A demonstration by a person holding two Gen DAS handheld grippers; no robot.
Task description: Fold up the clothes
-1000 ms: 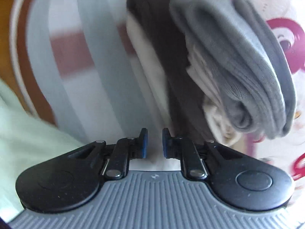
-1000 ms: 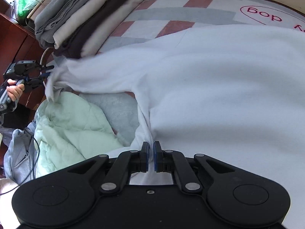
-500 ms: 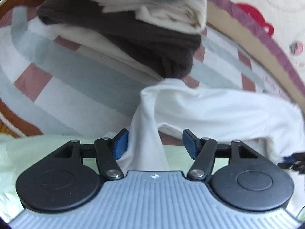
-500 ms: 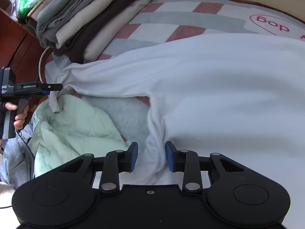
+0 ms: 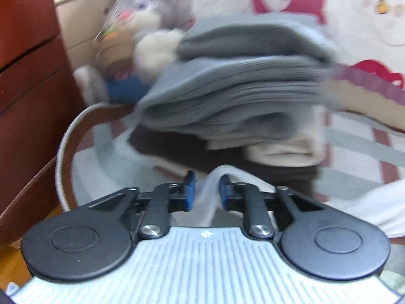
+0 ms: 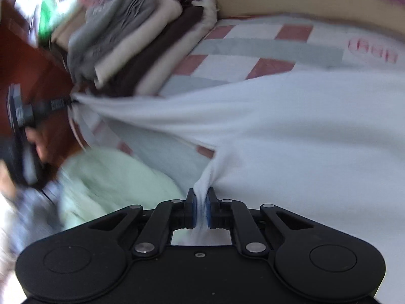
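Observation:
A white garment (image 6: 291,131) lies spread over the checked bed cover. My right gripper (image 6: 201,210) is shut on a bunched fold of its near edge. My left gripper (image 5: 205,192) is shut on another corner of the white garment (image 5: 210,190), which pokes up between the blue pads. In the right wrist view the left gripper (image 6: 60,102) is at the far left, pulling that corner taut. A stack of folded clothes (image 5: 235,96), grey on top, cream and dark brown below, sits just beyond my left gripper.
A pale green quilt (image 6: 114,185) lies crumpled at the bed's near left. A dark wooden cabinet (image 5: 27,88) stands left of the bed. A plush toy (image 5: 141,45) sits behind the stack (image 6: 131,45). The checked bed cover (image 6: 253,50) shows beyond the garment.
Both grippers were open half a second ago and have shut on the white garment. The left one has swung toward the clothes stack and the garment is stretched taut between them.

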